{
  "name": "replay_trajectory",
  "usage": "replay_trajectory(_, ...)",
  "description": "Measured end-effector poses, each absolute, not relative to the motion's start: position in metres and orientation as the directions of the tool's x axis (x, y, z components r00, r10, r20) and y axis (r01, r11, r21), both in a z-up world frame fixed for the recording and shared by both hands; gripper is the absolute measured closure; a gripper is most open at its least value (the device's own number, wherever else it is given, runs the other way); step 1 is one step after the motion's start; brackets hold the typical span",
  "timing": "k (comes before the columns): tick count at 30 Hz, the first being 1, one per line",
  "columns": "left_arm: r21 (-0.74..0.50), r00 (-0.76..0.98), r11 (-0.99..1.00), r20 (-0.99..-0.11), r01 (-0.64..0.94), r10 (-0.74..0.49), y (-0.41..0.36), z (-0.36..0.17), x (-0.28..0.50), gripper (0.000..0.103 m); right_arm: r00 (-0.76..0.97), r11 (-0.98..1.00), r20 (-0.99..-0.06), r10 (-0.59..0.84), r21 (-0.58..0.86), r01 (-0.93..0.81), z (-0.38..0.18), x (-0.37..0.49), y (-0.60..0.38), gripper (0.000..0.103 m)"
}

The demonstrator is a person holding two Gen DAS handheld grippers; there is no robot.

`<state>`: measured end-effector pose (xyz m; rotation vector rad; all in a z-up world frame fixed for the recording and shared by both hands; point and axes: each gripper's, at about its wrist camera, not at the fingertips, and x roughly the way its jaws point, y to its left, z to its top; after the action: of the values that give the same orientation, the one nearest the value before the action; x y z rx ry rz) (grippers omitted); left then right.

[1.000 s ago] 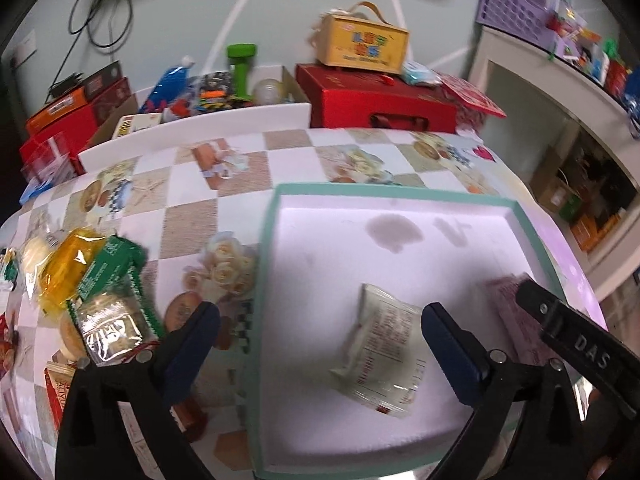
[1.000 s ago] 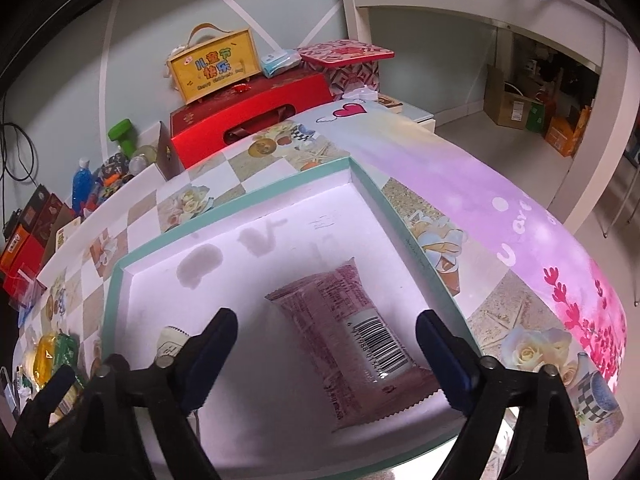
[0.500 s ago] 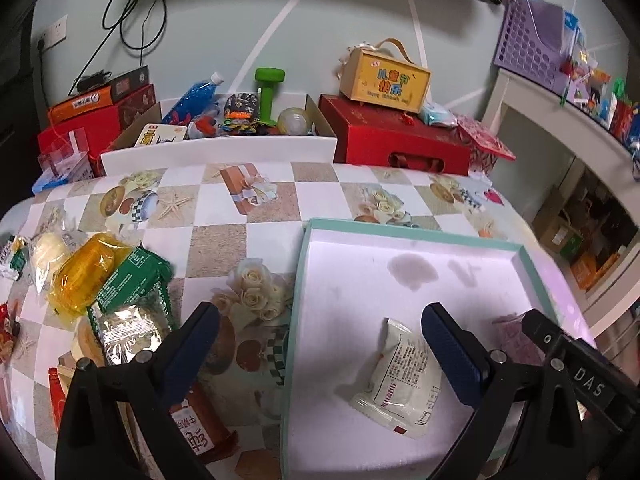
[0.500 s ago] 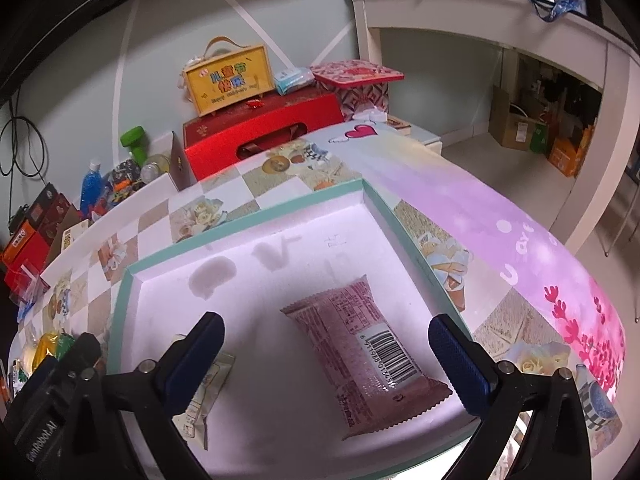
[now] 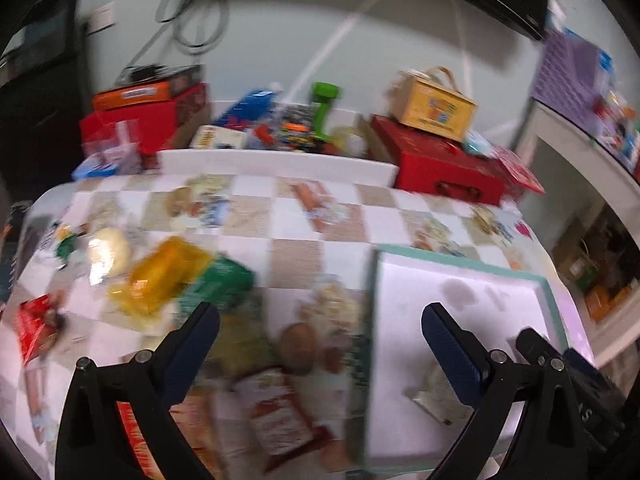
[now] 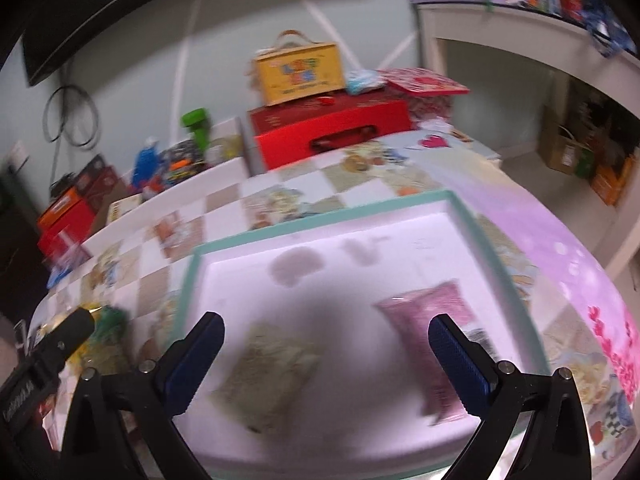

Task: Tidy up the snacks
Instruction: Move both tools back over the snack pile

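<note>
A teal-rimmed white tray [image 6: 320, 216] lies on the table and holds a pink snack packet [image 6: 424, 316] and a pale packet [image 6: 272, 364]; the tray rim [image 5: 460, 262] and pale packet [image 5: 434, 396] also show in the left wrist view. My left gripper [image 5: 320, 336] is open and empty, over the table left of the tray. Loose snacks lie at its left: a yellow packet [image 5: 164, 276], a green packet [image 5: 222, 282], a red packet [image 5: 34, 328], a red-and-white packet [image 5: 276, 412]. My right gripper [image 6: 326, 340] is open and empty above the tray. Both views are blurred.
Behind the checked tablecloth [image 5: 296, 224] stand a red box [image 5: 440, 168] with a yellow carry box [image 5: 434, 110] on top, a white bin of toys [image 5: 280, 136] and red boxes [image 5: 140, 116]. A white shelf unit [image 6: 560, 56] is at right.
My left gripper has swung left, from over the tray to over the table and the loose snacks. My right gripper has pulled back and left; the pale packet has come into its view.
</note>
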<state>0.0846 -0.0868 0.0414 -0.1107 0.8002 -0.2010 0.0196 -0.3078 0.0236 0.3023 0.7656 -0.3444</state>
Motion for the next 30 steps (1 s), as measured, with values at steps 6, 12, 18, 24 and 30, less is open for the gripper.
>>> replay_trajectory(6,-0.184,0.695,0.983,-0.708,-0.016,-0.121,-0.023,0.046,0.082,0.002,0.712,0.945,-0.699,-0.059,0.192,0.267,0.031,0.03,-0.264,0.0)
replay_trajectory(12,-0.18,0.69,0.971,-0.723,-0.157,-0.022,0.028,0.044,0.077,0.002,0.706,0.977,-0.708,0.025,0.166,0.132,0.031,0.041,-0.211,0.0)
replay_trajectory(18,-0.196,0.676,0.964,-0.737,-0.181,-0.023,0.043,0.036,0.068,0.002,0.67,0.995,-0.74,0.063,0.097,0.014,0.02,0.046,-0.163,0.0)
replay_trajectory(24,-0.201,0.618,0.965,-0.784,-0.166,-0.057,0.04,0.012,0.063,0.002,0.623,0.997,-0.779,0.077,0.043,-0.069,-0.001,0.045,-0.133,0.007)
replay_trajectory(30,-0.213,0.553,0.963,-0.828,-0.165,-0.088,0.04,-0.014,0.058,0.002,0.574,0.994,-0.814,0.089,0.032,-0.108,-0.018,0.047,-0.121,0.026)
